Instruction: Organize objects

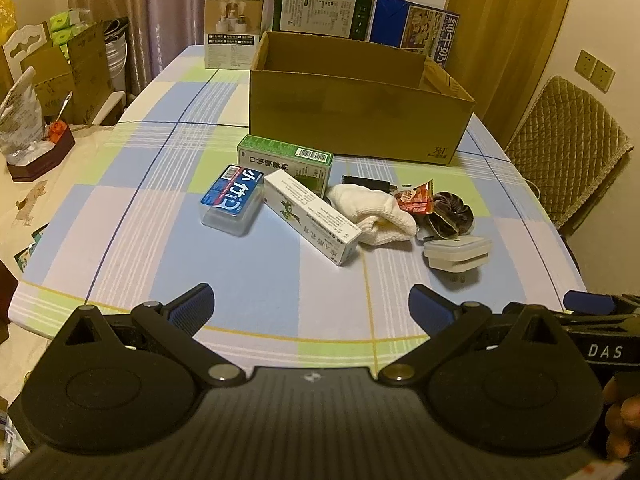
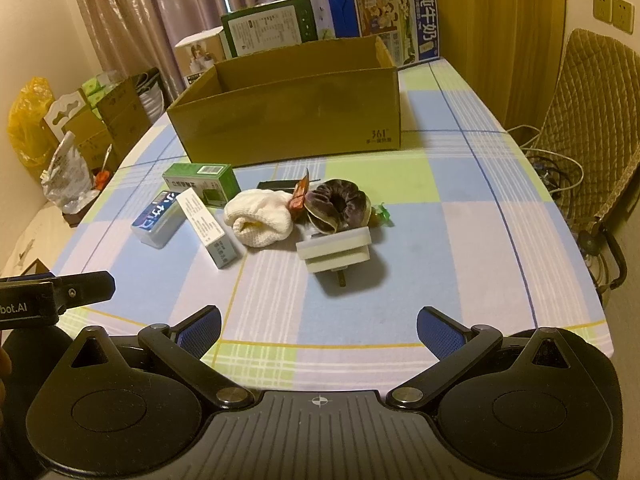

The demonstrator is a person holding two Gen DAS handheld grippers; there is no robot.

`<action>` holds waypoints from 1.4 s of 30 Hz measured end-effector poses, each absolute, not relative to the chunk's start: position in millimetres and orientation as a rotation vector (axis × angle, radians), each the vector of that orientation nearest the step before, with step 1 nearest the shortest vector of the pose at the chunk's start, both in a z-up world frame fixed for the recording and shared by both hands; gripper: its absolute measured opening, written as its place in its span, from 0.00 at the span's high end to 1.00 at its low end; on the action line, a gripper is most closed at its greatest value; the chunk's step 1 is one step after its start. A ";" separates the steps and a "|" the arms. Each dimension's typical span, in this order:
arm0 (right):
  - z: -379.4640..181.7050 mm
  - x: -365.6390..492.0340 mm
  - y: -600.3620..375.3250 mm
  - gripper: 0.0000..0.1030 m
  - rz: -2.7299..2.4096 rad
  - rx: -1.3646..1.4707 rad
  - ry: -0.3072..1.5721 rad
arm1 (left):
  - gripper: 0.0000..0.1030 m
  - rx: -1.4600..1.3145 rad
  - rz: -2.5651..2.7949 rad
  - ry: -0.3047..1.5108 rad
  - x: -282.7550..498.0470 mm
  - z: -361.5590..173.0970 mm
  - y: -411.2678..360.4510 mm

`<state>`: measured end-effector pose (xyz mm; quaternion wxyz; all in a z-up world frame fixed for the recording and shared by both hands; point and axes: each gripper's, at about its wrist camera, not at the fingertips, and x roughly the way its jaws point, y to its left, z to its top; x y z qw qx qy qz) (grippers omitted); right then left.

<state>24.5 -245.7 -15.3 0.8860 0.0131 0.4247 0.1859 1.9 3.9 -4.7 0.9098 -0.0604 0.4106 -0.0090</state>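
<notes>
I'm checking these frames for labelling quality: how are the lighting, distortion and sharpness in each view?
Left wrist view: warm yellowish indoor light, strong fisheye bending of the table edge, dark corner vignette, soft small print on the green box. Right wrist view: same warm cast, curved tablecloth lines, a soft shadow beneath the white plug; no harsh glare.

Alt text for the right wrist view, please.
The open right gripper hovers empty over a checked tablecloth, facing a cluster of small items: a white plug adapter, brown scrunchie, cream cloth and medicine boxes. An open cardboard box stands behind.
</notes>
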 end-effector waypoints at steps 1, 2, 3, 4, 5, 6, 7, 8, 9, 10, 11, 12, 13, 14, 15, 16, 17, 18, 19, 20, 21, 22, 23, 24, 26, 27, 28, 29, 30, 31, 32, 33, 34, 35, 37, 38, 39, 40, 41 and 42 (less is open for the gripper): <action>-16.0 25.3 -246.0 0.02 0.386 0.027 0.884 | 0.01 -0.125 -0.017 0.848 2.5 -5.3 3.9; -16.5 26.2 -246.2 0.02 0.386 0.027 0.887 | 0.01 -0.127 -0.014 0.847 3.1 -5.9 4.2; -16.7 27.2 -246.6 0.02 0.385 0.028 0.889 | 0.01 -0.128 -0.011 0.845 3.5 -6.3 4.6; -17.3 28.3 -246.8 0.02 0.385 0.029 0.890 | 0.01 -0.127 -0.007 0.843 4.3 -6.7 4.8; -18.1 29.4 -247.2 0.02 0.385 0.029 0.891 | 0.01 -0.127 -0.003 0.840 4.8 -7.1 4.6; -19.1 30.7 -247.6 0.02 0.385 0.029 0.891 | 0.01 -0.127 0.000 0.838 5.8 -7.7 5.0; -19.9 32.4 -248.4 0.02 0.386 0.030 0.891 | 0.01 -0.125 0.005 0.838 7.2 -8.4 5.4; -21.1 34.6 -249.1 0.02 0.387 0.030 0.890 | 0.01 -0.121 0.004 0.838 8.8 -9.0 5.5; -21.8 36.6 -249.1 0.02 0.390 0.028 0.887 | 0.01 -0.118 0.002 0.839 10.9 -9.8 5.4; -22.3 38.6 -248.9 0.02 0.396 0.026 0.884 | 0.01 -0.117 0.001 0.843 13.2 -10.7 5.4; -23.1 40.8 -248.7 0.02 0.402 0.024 0.880 | 0.01 -0.113 0.003 0.846 15.8 -11.7 5.4; -24.1 44.0 -248.6 0.02 0.409 0.022 0.878 | 0.01 -0.109 0.004 0.848 17.6 -12.4 5.2; -24.9 46.4 -247.8 0.02 0.415 0.021 0.876 | 0.01 -0.104 0.004 0.852 20.5 -13.5 5.1; -25.9 49.7 -247.2 0.02 0.419 0.016 0.874 | 0.01 -0.101 0.006 0.862 24.2 -15.0 5.0; -26.9 52.6 -246.3 0.02 0.421 0.012 0.871 | 0.01 -0.099 0.008 0.871 27.5 -16.6 4.7; -28.1 55.4 -245.5 0.02 0.422 0.007 0.869 | 0.01 -0.098 0.008 0.880 31.0 -18.6 4.6; -29.4 59.3 -244.8 0.02 0.423 0.005 0.868 | 0.01 -0.097 0.007 0.890 34.9 -20.5 4.7; -31.0 63.3 -244.4 0.02 0.425 0.004 0.868 | 0.01 -0.098 0.009 0.898 38.7 -22.3 4.9; -32.6 67.3 -244.4 0.02 0.429 0.006 0.868 | 0.01 -0.098 0.011 0.903 42.4 -24.2 5.1; -34.6 71.3 -244.2 0.02 0.433 0.006 0.868 | 0.01 -0.098 0.010 0.906 46.2 -26.1 4.8; -37.2 75.6 -243.4 0.02 0.436 0.004 0.868 | 0.01 -0.098 0.008 0.910 49.8 -28.2 4.4; -39.6 79.2 -242.6 0.02 0.438 -0.002 0.868 | 0.01 -0.098 0.006 0.913 53.4 -30.1 4.3; -42.2 83.3 -241.3 0.02 0.440 -0.009 0.868 | 0.01 -0.097 0.005 0.916 57.1 -32.0 4.2; -45.4 87.6 -240.1 0.02 0.445 -0.017 0.870 | 0.01 -0.095 0.003 0.918 60.8 -33.9 3.6; -51.6 94.9 -237.5 0.02 0.449 -0.029 0.876 | 0.01 -0.091 0.007 0.920 67.8 -37.4 2.8; -55.2 98.6 -235.7 0.02 0.452 -0.038 0.877 | 0.01 -0.090 0.007 0.922 71.6 -39.1 2.3; -58.4 101.0 -233.9 0.02 0.456 -0.048 0.878 | 0.01 -0.091 0.007 0.924 75.3 -41.0 1.8; -61.8 103.5 -231.8 0.02 0.458 -0.059 0.879 | 0.01 -0.091 0.007 0.926 78.8 -43.1 1.6; -65.1 106.4 -229.8 0.02 0.463 -0.068 0.878 | 0.01 -0.090 0.007 0.929 82.5 -45.3 1.3; -68.1 108.9 -227.9 0.04 0.468 -0.076 0.877 | 0.01 -0.091 0.007 0.932 86.1 -47.5 1.0; -70.7 111.1 -226.2 0.06 0.473 -0.083 0.876 | 0.01 -0.091 0.007 0.935 89.4 -49.8 0.8; -73.6 113.6 -224.8 0.12 0.479 -0.088 0.876 | 0.01 -0.093 0.006 0.938 92.7 -51.9 0.9; -76.2 116.0 -223.4 0.15 0.485 -0.092 0.879 | 0.01 -0.094 0.006 0.940 95.9 -53.8 0.9; -78.8 118.2 -221.8 0.16 0.488 -0.096 0.882 | 0.01 -0.095 0.007 0.943 99.1 -55.7 0.9; -82.8 121.7 -219.4 0.22 0.489 -0.108 0.881 | 0.01 -0.096 0.006 0.946 105.1 -59.2 0.3; -83.5 122.8 -218.5 0.24 0.487 -0.114 0.880 | 0.01 -0.097 0.004 0.947 107.9 -60.7 -0.1; -84.8 124.0 -217.8 0.35 0.486 -0.118 0.881 | 0.01 -0.097 0.003 0.947 110.3 -61.7 -0.2; -85.6 125.3 -217.6 0.39 0.483 -0.119 0.880 | 0.01 -0.098 0.002 0.947 112.6 -62.9 -0.7; -85.3 126.1 -217.4 0.39 0.482 -0.116 0.875 | 0.02 -0.100 0.002 0.947 115.0 -64.4 -0.8; -85.5 126.9 -217.7 0.40 0.482 -0.109 0.873 | 0.02 -0.103 0.002 0.947 117.4 -66.0 -0.8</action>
